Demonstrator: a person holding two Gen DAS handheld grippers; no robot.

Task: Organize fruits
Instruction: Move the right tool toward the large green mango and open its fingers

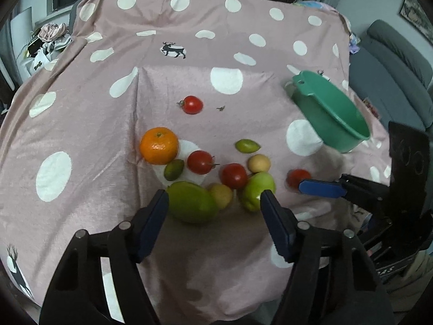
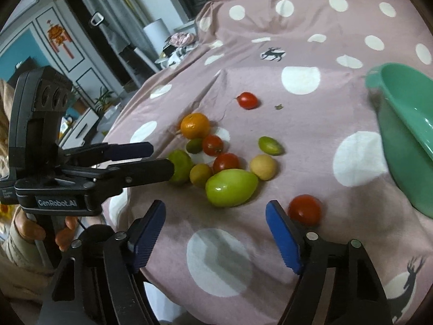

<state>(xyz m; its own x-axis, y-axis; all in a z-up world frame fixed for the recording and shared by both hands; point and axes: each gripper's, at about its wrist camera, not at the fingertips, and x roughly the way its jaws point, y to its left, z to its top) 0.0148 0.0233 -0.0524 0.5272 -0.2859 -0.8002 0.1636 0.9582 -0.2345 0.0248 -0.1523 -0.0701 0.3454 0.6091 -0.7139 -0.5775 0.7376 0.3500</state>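
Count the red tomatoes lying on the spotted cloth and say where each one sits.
4. Far tomato alone beyond the pile; one beside the orange; one mid-pile; one apart, by the right tool. None looks hidden.

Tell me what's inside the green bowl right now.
The green bowl sits tilted; the visible inner wall shows no fruit. Its bottom is hidden by the rim and frame edge, so I can't rule anything out.

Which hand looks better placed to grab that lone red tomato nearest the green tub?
The right. The right gripper has open jaws, and the round red tomato sits just beside one of them. The left gripper faces the fruit cluster.
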